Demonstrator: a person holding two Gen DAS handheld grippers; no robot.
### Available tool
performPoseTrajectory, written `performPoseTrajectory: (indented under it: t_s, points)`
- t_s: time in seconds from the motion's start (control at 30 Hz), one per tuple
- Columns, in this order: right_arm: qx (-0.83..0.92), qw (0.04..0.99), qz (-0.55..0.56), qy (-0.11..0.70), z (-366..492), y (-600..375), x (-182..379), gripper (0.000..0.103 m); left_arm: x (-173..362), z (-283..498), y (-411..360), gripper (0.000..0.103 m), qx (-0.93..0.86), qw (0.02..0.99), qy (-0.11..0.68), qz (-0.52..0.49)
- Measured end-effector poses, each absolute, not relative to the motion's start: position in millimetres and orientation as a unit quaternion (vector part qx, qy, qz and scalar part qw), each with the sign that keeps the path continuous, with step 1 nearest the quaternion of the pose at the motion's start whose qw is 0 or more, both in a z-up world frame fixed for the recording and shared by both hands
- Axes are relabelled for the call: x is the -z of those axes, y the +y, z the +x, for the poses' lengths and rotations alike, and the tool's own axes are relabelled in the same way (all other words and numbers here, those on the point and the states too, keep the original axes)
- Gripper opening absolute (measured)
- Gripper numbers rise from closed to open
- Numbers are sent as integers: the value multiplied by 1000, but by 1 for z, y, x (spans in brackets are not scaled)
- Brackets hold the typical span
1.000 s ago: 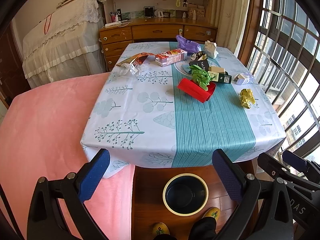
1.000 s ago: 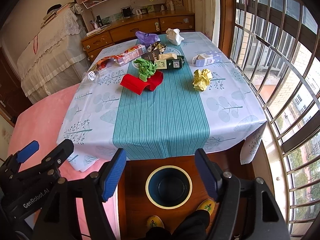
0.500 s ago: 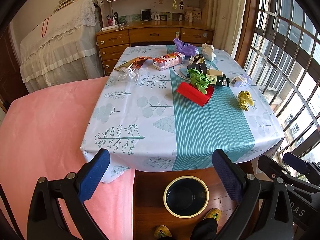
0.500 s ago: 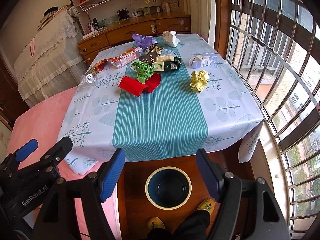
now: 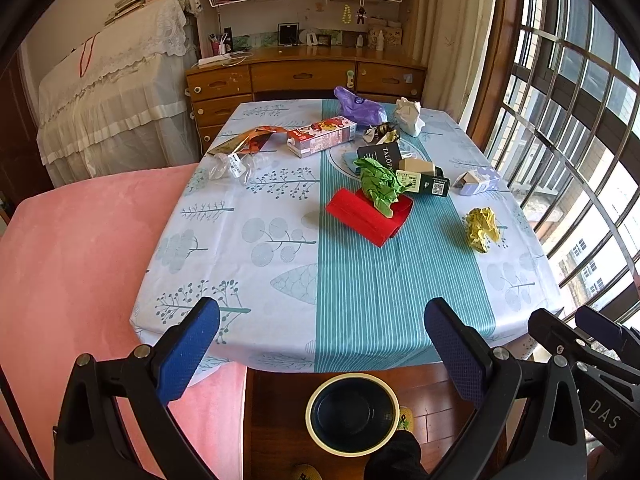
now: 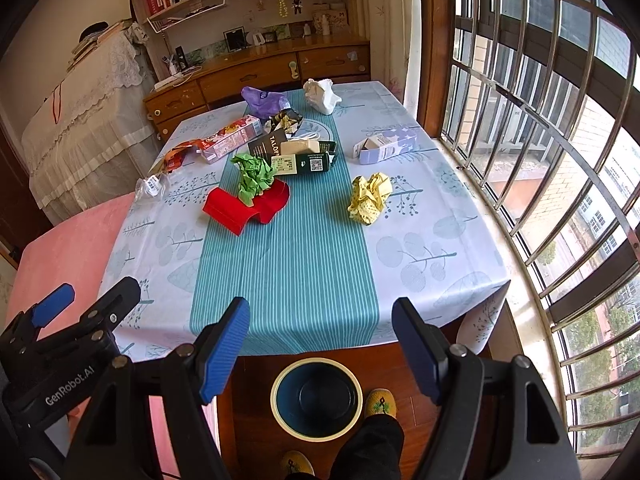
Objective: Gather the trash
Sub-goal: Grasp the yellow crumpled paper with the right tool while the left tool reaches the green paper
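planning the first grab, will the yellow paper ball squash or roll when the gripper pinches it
The yellow paper ball is loosely crumpled, so it will probably squash and feel light. Its lumpy, uneven shape suggests it would slide rather than roll on the tablecloth.

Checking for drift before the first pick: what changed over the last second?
Both cameras have edged forward toward the table: its near edge and the bin sit lower in both views than before. Nothing was taken hold of or let go. The left gripper and right gripper have jaws wide open and empty, as before. The red paper, green wad, yellow wad and cartons lie where they were.
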State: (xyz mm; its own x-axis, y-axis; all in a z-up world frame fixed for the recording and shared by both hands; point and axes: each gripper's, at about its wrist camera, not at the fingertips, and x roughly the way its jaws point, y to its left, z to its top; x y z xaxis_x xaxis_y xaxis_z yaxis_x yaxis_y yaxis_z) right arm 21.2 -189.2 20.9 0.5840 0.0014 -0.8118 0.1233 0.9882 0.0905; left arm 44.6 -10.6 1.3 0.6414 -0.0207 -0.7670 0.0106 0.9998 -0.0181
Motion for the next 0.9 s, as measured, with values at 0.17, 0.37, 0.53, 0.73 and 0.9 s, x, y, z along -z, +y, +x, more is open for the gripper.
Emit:
performPoseTrajectory:
  t_s: [0.17, 0.37, 0.53, 0.73, 0.9]
  points:
    - [6, 881, 56, 469, 67, -214, -13, 74, 2, 78, -29, 101, -25, 907, 420, -26]
    - [-13, 868, 74, 491, 120, -259, 6, 74, 17, 129, -59, 101, -25, 889, 457, -31]
    - [-41, 847, 102, 519, 162, -290, 28, 74, 33, 167, -64, 101, -36, 864, 495, -84]
    - [-66, 824, 93, 555, 199, -300, 58, 74, 46, 194, -54, 101, -96, 852, 498, -129]
    - [-84, 807, 89, 578, 222, -297, 78, 74, 46, 217, -57, 99, -109, 849, 506, -108]
